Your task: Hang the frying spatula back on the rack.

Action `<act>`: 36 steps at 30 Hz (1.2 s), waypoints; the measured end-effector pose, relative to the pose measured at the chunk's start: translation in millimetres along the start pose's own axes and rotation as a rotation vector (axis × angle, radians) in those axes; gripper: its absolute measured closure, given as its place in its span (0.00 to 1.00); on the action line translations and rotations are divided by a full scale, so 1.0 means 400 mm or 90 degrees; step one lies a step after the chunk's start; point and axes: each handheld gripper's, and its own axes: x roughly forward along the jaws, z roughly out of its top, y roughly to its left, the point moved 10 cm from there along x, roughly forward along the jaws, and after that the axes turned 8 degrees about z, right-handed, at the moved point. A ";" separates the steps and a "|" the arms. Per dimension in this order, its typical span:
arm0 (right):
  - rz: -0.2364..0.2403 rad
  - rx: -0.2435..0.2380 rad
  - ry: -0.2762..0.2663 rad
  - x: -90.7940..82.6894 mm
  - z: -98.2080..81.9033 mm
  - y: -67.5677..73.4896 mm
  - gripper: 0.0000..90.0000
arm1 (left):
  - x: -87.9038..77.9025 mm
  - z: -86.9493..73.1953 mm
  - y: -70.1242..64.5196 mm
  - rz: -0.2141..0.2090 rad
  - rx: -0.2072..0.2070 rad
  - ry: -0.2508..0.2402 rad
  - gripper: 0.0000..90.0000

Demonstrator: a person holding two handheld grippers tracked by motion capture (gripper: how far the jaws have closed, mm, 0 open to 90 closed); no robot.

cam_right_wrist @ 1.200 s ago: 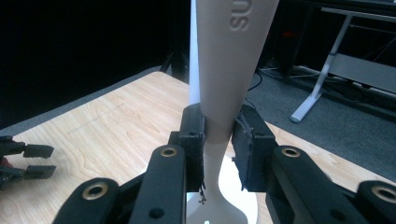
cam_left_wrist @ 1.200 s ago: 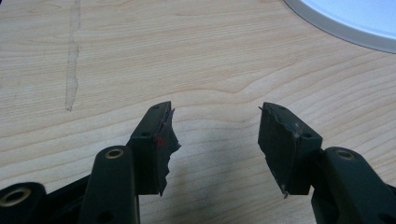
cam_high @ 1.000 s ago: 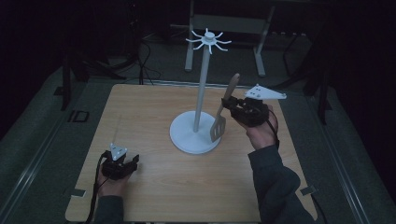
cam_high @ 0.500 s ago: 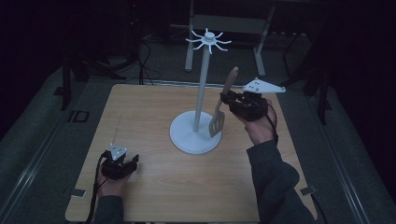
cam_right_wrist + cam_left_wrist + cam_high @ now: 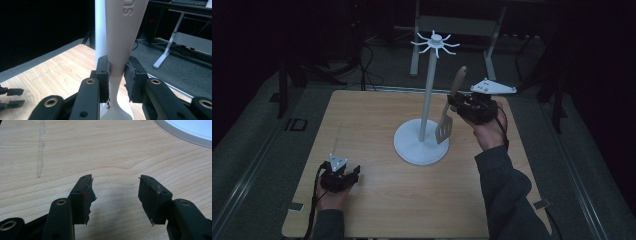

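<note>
Beside stand point(image 5: 426, 107) — right tongs point(image 5: 455, 106) raised, level.

In the right gripper view the spatula point(image 5: 120, 37) runs off the top edge, its moulded lettering cut after "SU", and its blade off the bottom edge; behind the spatula, the stand's white pole point(image 5: 100, 30) is partly hidden; in the left gripper view only an arc of the stand's base point(image 5: 190, 132) shows at the corner.
</note>
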 end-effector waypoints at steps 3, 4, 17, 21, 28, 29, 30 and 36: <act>-0.002 0.002 0.000 0.004 0.005 -0.004 0.83 | -0.001 0.001 0.001 0.000 0.000 -0.001 0.50; -0.002 0.002 0.000 0.005 0.007 -0.005 0.83 | -0.001 0.001 0.001 0.000 -0.001 0.000 0.50; -0.001 -0.005 -0.007 0.003 0.043 0.001 0.83 | -0.002 0.001 0.001 0.001 -0.001 0.000 0.50; 0.001 -0.002 -0.008 0.003 0.051 0.001 0.83 | -0.001 0.000 0.001 0.001 0.000 0.000 0.50; 0.004 -0.008 0.000 0.006 0.067 0.004 0.83 | -0.001 0.000 0.001 0.001 -0.001 0.000 0.50; 0.006 -0.009 0.002 0.007 0.069 0.005 0.83 | -0.001 0.000 0.001 0.001 -0.001 0.000 0.50; 0.008 -0.011 0.005 0.009 0.070 0.006 0.83 | -0.001 0.000 0.001 0.001 0.000 0.000 0.50; 0.010 -0.012 0.015 0.020 0.077 0.008 0.83 | -0.002 0.001 0.002 0.001 -0.002 -0.001 0.50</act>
